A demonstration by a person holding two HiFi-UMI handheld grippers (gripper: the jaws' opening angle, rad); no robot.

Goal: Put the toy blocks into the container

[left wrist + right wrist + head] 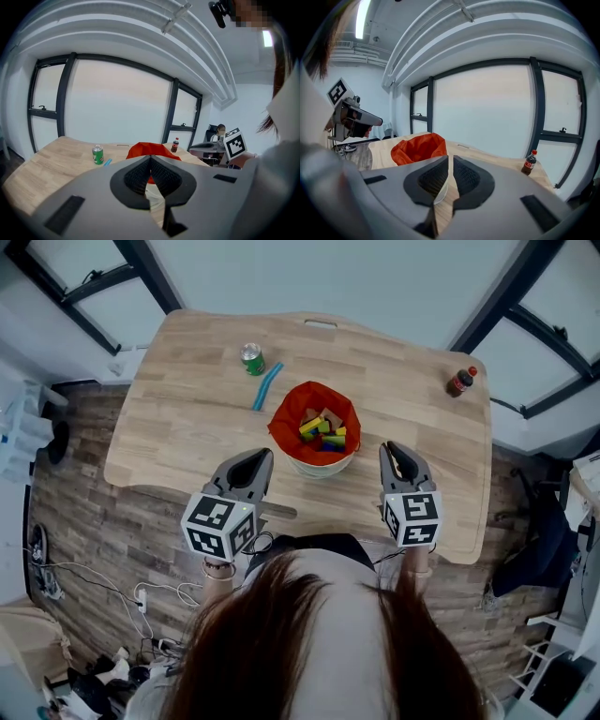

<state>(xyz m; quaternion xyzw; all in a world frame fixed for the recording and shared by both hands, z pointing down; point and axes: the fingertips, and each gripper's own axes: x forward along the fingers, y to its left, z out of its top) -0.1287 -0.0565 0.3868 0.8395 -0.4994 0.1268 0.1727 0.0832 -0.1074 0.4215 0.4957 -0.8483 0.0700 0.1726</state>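
A white container lined with an orange-red bag (284,420) stands on the wooden table (187,427), and several coloured toy blocks (324,430) lie inside it. My left gripper (260,458) hovers near the table's front edge, just left of the container, with its jaws shut and empty. To the container's right is my right gripper (390,448), its jaws a narrow slit apart with nothing between them. The red bag (152,148) rises just beyond the shut tips of the left gripper (150,158). Ahead and left of the right gripper (451,158) is the same bag (419,147).
A green can (251,358) and a blue stick (266,386) lie behind the container to the left. A cola bottle (460,381) stands at the far right corner. Beyond the table are windows; cables lie on the floor at the left.
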